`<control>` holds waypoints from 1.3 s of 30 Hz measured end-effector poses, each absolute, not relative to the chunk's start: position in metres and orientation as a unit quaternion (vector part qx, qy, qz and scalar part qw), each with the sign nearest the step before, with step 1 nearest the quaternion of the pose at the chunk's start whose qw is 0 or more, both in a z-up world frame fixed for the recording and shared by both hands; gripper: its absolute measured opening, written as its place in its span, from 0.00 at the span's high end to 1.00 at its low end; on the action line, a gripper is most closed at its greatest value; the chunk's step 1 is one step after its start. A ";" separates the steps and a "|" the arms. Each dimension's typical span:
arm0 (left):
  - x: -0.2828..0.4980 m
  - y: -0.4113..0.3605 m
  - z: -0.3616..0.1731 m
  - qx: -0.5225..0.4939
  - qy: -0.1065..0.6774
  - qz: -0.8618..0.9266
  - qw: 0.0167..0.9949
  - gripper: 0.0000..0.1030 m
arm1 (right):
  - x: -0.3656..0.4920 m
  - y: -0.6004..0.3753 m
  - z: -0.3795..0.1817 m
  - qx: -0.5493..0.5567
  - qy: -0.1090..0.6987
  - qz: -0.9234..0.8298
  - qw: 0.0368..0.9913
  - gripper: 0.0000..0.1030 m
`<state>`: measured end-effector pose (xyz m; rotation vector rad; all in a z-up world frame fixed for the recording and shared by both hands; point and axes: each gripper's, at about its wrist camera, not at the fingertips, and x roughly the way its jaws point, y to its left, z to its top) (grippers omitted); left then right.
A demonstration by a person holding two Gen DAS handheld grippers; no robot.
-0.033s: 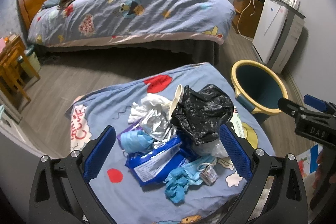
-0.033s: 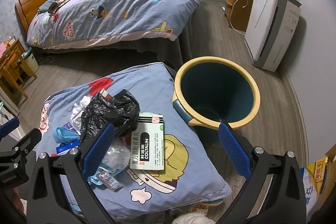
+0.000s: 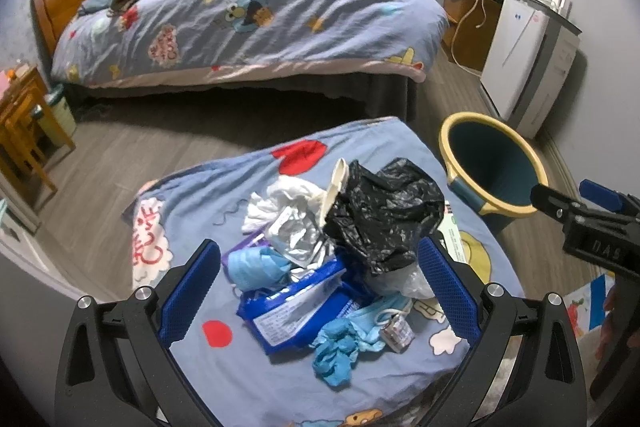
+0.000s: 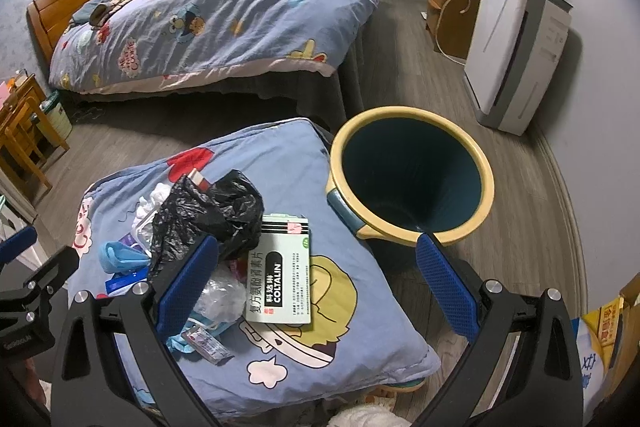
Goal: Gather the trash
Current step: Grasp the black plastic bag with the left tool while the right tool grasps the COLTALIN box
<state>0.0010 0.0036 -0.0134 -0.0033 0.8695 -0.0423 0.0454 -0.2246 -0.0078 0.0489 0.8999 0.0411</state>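
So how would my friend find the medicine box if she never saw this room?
Find the yellow-rimmed bin on the floor. Left of it, a blue cartoon cushion holds a trash pile. The medicine box lies flat at the pile's bin side, the only stiff white-and-green rectangle, printed COLTALIN.

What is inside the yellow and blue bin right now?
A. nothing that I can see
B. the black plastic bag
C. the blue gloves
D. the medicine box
A: the right wrist view looks into the bin and shows only its dark inside, while the black plastic bag, the medicine box and the blue gloves all lie on the cushion.
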 end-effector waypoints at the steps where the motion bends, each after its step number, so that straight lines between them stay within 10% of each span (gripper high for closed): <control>1: 0.002 0.002 -0.016 0.002 0.422 -0.018 0.906 0.05 | 0.046 -0.228 -0.008 0.030 0.437 0.018 0.899 0.05; 19: 0.083 -0.029 -0.088 0.025 0.493 -0.052 0.868 0.10 | 0.111 -0.256 -0.048 0.088 0.505 0.008 0.859 0.06; 33: 0.105 -0.020 -0.114 -0.009 0.522 -0.065 0.850 0.76 | 0.130 -0.237 -0.085 0.076 0.547 0.031 0.833 0.06; 39: 0.100 -0.012 -0.099 -0.006 0.497 -0.064 0.865 0.87 | 0.130 -0.236 -0.089 0.095 0.555 0.035 0.825 0.06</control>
